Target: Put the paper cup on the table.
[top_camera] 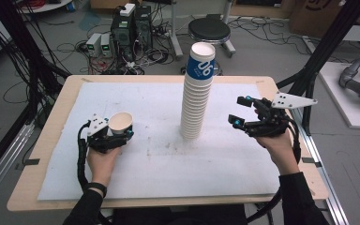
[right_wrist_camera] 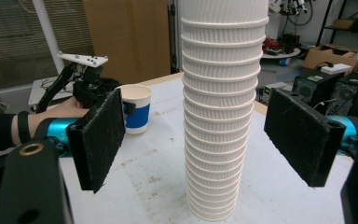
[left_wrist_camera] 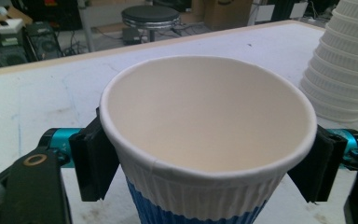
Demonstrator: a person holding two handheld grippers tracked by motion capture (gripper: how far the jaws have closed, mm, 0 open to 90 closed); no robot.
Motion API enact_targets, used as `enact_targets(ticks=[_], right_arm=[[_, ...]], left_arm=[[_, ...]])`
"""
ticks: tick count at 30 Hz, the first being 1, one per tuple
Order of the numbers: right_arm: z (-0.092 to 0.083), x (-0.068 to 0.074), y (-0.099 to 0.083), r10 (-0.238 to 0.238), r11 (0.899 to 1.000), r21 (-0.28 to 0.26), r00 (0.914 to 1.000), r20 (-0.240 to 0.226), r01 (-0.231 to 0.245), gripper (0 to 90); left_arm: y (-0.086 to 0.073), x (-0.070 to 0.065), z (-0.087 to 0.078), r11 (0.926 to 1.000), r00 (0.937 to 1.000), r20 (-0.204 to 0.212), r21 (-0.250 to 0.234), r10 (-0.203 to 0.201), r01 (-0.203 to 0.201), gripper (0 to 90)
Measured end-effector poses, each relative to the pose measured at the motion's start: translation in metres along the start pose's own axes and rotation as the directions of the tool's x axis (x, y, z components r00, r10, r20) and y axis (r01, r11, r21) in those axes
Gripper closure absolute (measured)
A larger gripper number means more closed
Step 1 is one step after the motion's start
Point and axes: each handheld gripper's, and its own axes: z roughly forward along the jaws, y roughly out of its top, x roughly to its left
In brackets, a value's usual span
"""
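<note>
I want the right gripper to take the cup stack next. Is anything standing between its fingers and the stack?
Nothing visible does. The right gripper faces the cup stack with open fingers and bare white table between. The single cup sits off to the side in the left gripper.

One loose cup (top_camera: 121, 123) — one tall cup stack (top_camera: 197, 93) — two claws.

Single cup (left_wrist_camera: 205, 140): cream inside, white ribbed upper band, blue lower body. Cup stack (top_camera: 196, 96): white ribbed, top cup blue with white print. Fingers (right_wrist_camera: 100, 140): black pads, cyan mounts. Surface (top_camera: 159, 159): white sheet, tan wood border.
</note>
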Motion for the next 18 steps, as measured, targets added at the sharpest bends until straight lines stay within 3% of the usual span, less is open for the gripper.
enact_targets(ticks=[18], right_arm=[[0.0000,0.0012,0.0001,-0.003,1.000,-0.001,1.0000,-0.001,0.003,20.6]], left_arm=[[-0.0066,0.0074,0.0094,0.9988,0.9992,0.019,0.034,-0.035,0.034,18.4]])
